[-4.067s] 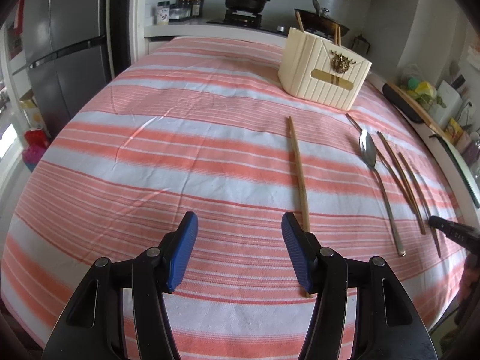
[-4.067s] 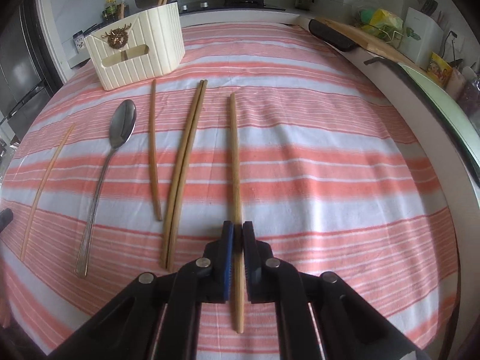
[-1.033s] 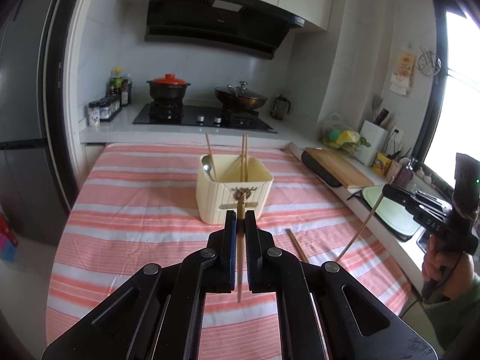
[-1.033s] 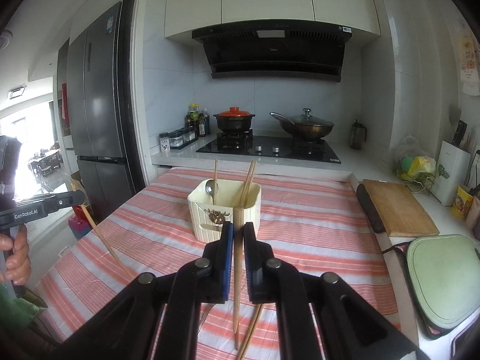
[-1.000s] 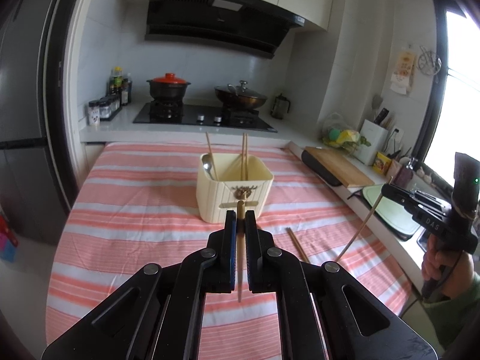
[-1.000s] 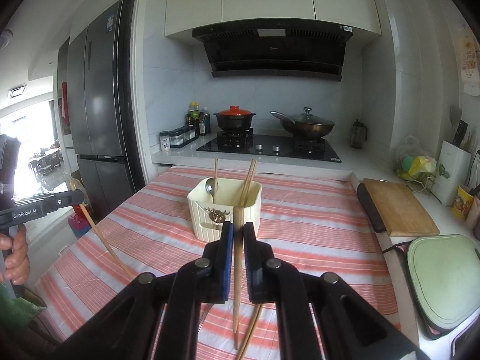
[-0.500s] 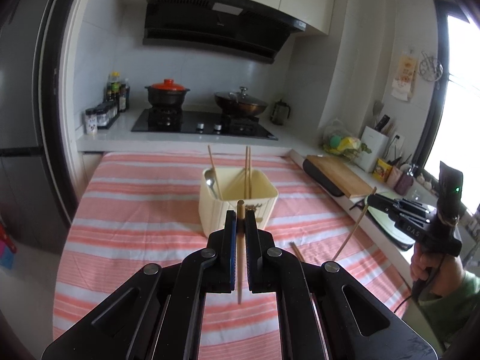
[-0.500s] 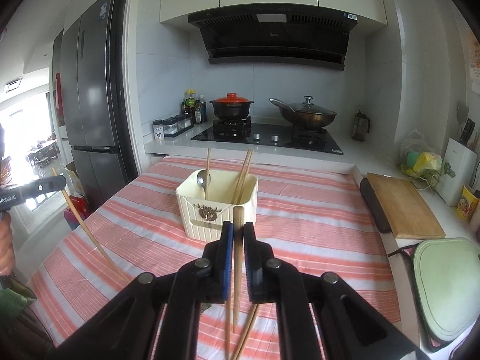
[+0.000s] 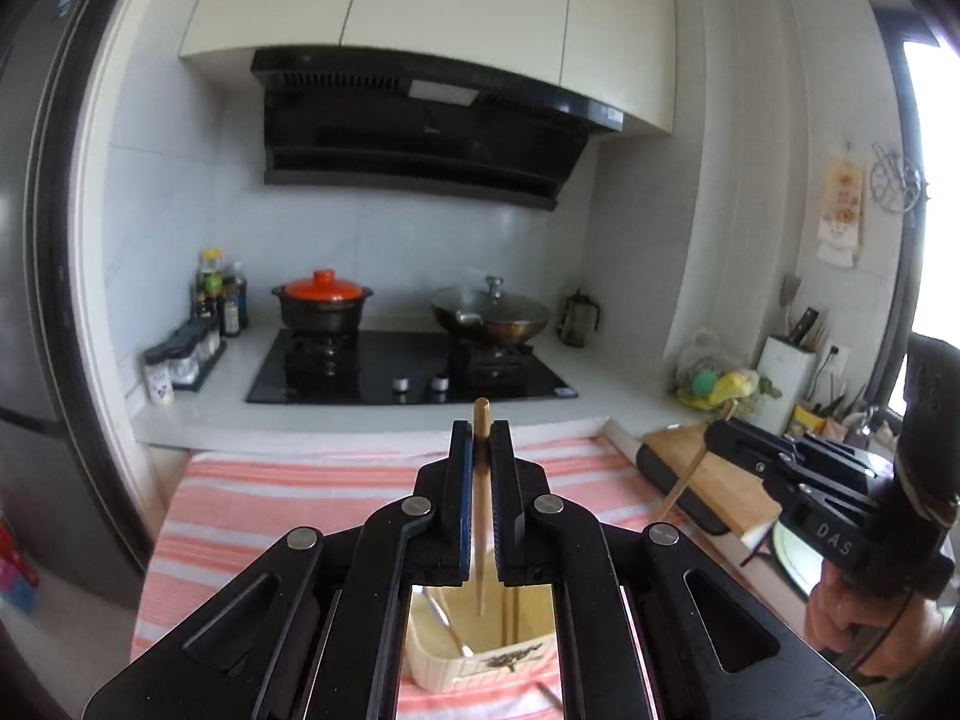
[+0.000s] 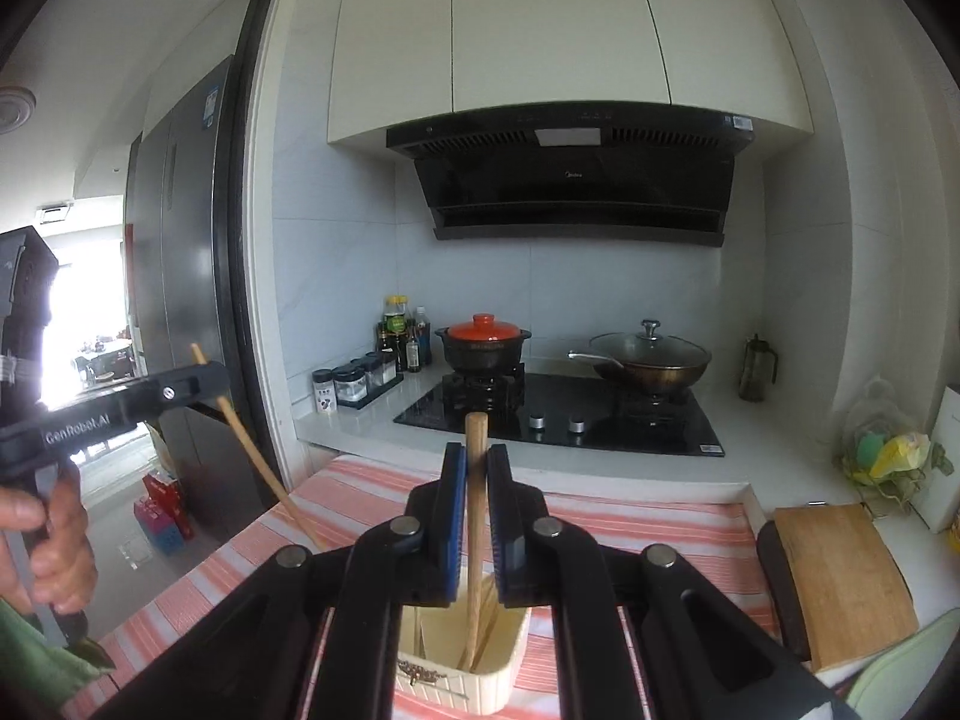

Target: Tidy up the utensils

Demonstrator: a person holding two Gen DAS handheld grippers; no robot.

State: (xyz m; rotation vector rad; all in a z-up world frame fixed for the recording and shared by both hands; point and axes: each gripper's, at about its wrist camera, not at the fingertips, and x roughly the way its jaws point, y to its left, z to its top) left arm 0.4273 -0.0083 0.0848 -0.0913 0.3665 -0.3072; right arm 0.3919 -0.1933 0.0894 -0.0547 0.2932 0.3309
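Kitchen behind — both grippers (left (image 9: 480, 450), right (image 10: 477, 474)) pinch chopsticks (image 10: 476, 540) over holder (image 10: 480, 684).

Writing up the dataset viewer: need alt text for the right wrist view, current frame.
The right gripper is shut on a wooden chopstick, held upright with its lower end inside the cream utensil holder on a striped tablecloth. At left, the left gripper grips another chopstick; a stove with pots sits behind.

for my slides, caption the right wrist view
Right gripper lowers a wooden chopstick into the cream utensil holder.
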